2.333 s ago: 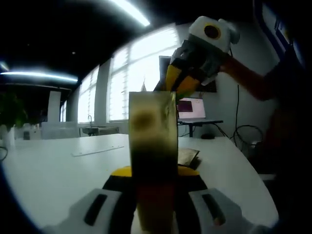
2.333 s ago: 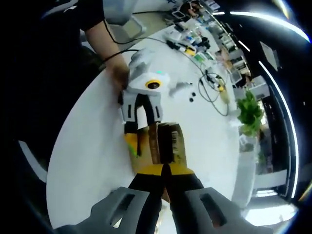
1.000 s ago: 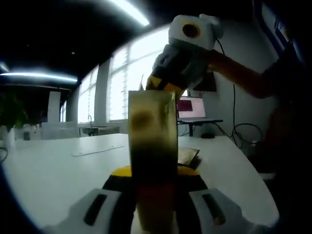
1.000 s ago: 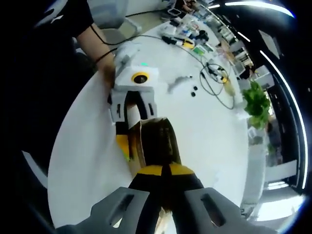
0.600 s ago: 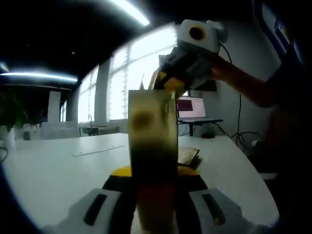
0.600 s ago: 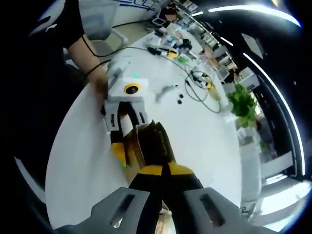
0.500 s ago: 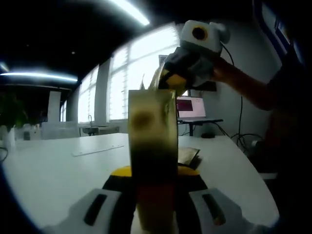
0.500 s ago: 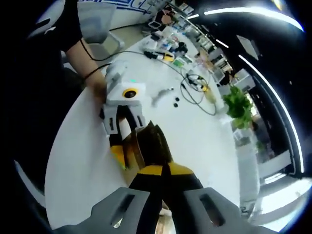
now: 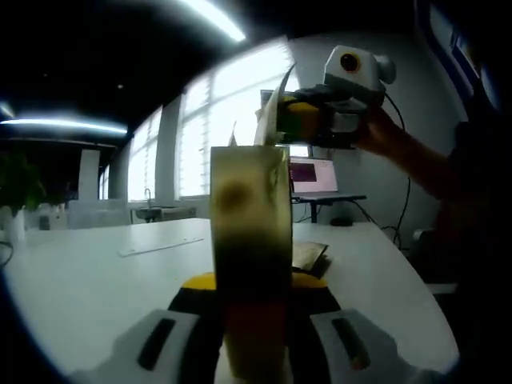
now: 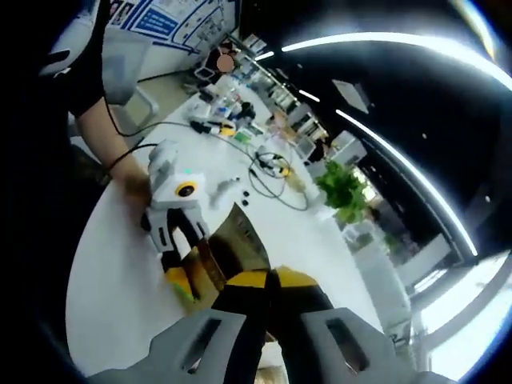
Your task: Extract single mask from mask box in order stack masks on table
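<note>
The mask box (image 9: 250, 256) stands upright on the white table (image 9: 80, 280), and my left gripper (image 9: 254, 290) is shut on it. Above the box's top, my right gripper (image 9: 298, 120) hovers, turned sideways and shut on a thin pale mask (image 9: 270, 108). In the right gripper view the mask (image 10: 240, 240) rises as a dark sheet from my shut right gripper (image 10: 268, 286). Below it, the left gripper (image 10: 172, 228) holds the box (image 10: 196, 276) on the table (image 10: 112, 264).
A small flat dark item (image 9: 308, 258) lies on the table behind the box. A screen (image 9: 314, 176) stands at the back by the windows. Cables and small tools (image 10: 268, 164) and a plant (image 10: 344, 192) occupy the table's far end. A person's arm (image 9: 408, 160) reaches in from the right.
My right gripper has risen from the box's top and turned sideways, drawing the mask up and clear of the box. The left gripper and the box have stayed still.
</note>
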Available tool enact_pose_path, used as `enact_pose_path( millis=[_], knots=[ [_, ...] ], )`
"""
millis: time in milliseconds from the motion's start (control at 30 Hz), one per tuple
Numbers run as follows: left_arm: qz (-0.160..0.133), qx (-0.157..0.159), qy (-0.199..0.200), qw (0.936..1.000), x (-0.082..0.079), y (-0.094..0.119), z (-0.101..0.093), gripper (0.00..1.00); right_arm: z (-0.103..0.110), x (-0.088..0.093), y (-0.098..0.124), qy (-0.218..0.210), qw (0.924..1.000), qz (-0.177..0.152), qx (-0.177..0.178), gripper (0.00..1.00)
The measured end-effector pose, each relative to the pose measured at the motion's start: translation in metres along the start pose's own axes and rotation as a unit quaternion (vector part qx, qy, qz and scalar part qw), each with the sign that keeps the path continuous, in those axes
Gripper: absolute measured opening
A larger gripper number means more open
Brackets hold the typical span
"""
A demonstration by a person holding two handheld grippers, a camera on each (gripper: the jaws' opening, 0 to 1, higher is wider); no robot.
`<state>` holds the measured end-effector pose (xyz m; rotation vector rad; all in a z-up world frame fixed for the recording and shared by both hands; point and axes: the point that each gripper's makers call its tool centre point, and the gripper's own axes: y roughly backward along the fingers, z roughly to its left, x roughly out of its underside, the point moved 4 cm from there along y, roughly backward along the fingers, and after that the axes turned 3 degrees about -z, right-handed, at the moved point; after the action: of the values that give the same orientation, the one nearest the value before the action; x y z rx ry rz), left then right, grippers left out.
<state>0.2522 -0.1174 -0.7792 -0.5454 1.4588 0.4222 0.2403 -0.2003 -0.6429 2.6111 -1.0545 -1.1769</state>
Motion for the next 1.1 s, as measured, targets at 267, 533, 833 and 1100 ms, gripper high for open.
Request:
enact_pose_path(
  millis=[267, 533, 833, 1100],
  knots=[
    [0.001, -0.001, 0.0, 1.0, 0.001, 0.0, 0.001, 0.31, 0.0, -0.001, 0.008, -0.03, 0.9981, -0.027, 0.046, 0.0],
    [0.002, -0.002, -0.001, 1.0, 0.002, -0.001, 0.002, 0.31, 0.001, -0.008, 0.013, -0.054, 0.9953, -0.043, 0.067, 0.0],
    [0.003, -0.003, 0.001, 1.0, 0.002, -0.002, 0.002, 0.31, -0.002, -0.007, 0.026, -0.063, 0.9912, -0.058, 0.101, 0.0],
    [0.005, -0.004, 0.001, 1.0, 0.003, -0.001, 0.002, 0.31, -0.017, -0.016, 0.039, -0.072, 0.9826, -0.09, 0.146, 0.0]
  ],
)
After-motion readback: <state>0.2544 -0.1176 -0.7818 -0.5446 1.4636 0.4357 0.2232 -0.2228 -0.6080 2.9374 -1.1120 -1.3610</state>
